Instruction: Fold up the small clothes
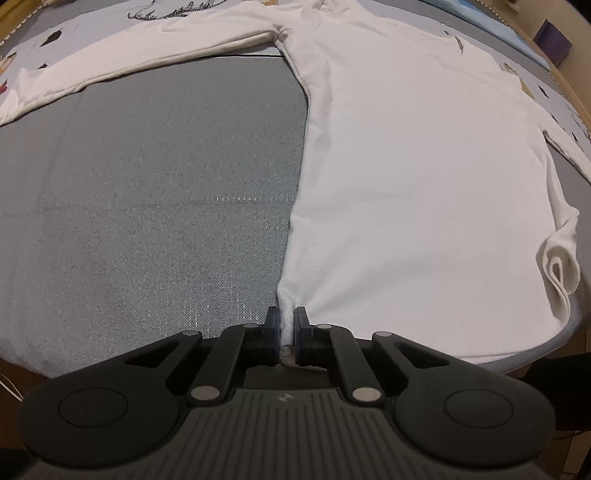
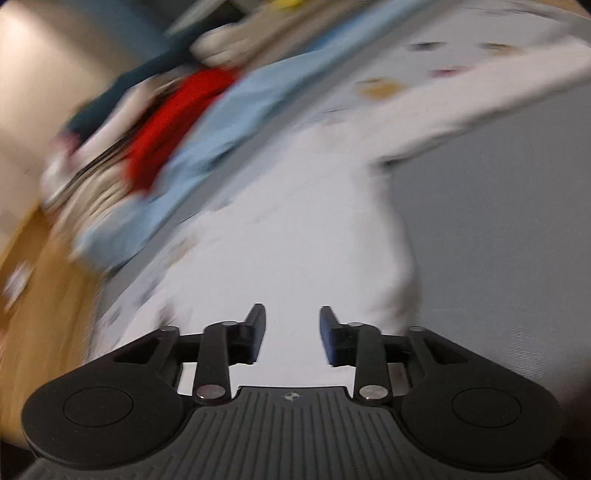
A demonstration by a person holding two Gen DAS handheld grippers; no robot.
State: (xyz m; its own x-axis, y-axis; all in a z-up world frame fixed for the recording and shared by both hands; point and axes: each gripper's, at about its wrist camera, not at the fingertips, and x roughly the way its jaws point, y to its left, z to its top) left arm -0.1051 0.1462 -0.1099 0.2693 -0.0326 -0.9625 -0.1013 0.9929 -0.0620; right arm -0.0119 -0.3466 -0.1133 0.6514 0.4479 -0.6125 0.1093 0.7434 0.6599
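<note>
A white long-sleeved shirt (image 1: 424,177) lies flat on a grey mat (image 1: 147,206), one sleeve (image 1: 140,55) stretched out to the far left. My left gripper (image 1: 285,325) is shut on the shirt's near left hem corner. In the blurred right wrist view the same shirt (image 2: 303,240) lies below my right gripper (image 2: 291,321), which is open and empty just above the cloth. The shirt's sleeve (image 2: 480,110) runs off to the upper right there.
A pile of clothes, red (image 2: 173,125), light blue (image 2: 229,125) and dark blue, lies beyond the shirt on the left. A printed white cloth (image 1: 74,33) lies under the sleeve. A wooden surface (image 2: 40,266) shows at the left edge.
</note>
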